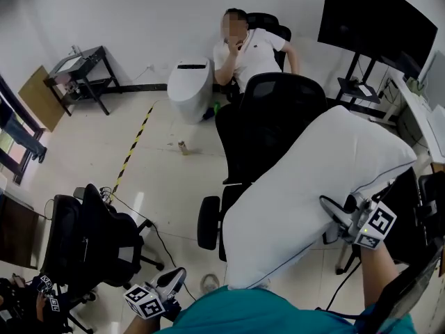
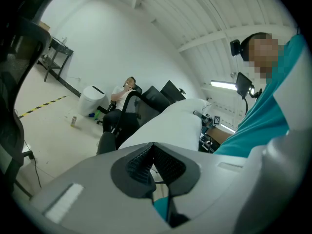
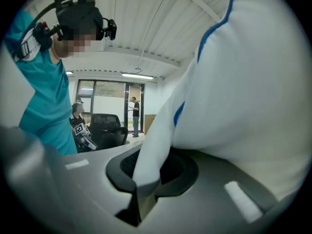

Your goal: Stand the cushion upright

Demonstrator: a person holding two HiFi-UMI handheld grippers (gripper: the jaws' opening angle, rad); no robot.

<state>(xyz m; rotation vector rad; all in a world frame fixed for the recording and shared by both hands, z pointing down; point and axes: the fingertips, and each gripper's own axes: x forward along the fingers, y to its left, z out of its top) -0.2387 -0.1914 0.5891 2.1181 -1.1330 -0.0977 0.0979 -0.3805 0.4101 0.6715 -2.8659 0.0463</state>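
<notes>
Cushion (image 1: 313, 186) tilts, edge pinched by right gripper (image 1: 332, 213) held near level; left gripper (image 1: 175, 278) low, jaws together.

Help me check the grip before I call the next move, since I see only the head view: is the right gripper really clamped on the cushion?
Observer: Yes. In the right gripper view, the right gripper has its jaws shut on a fold of the white cushion, next to its blue piping.
Operator: And the left gripper, is it holding anything?
Observer: No. In the left gripper view, the left gripper has its jaws together with nothing between them. The cushion lies ahead of it, apart from it.
</notes>
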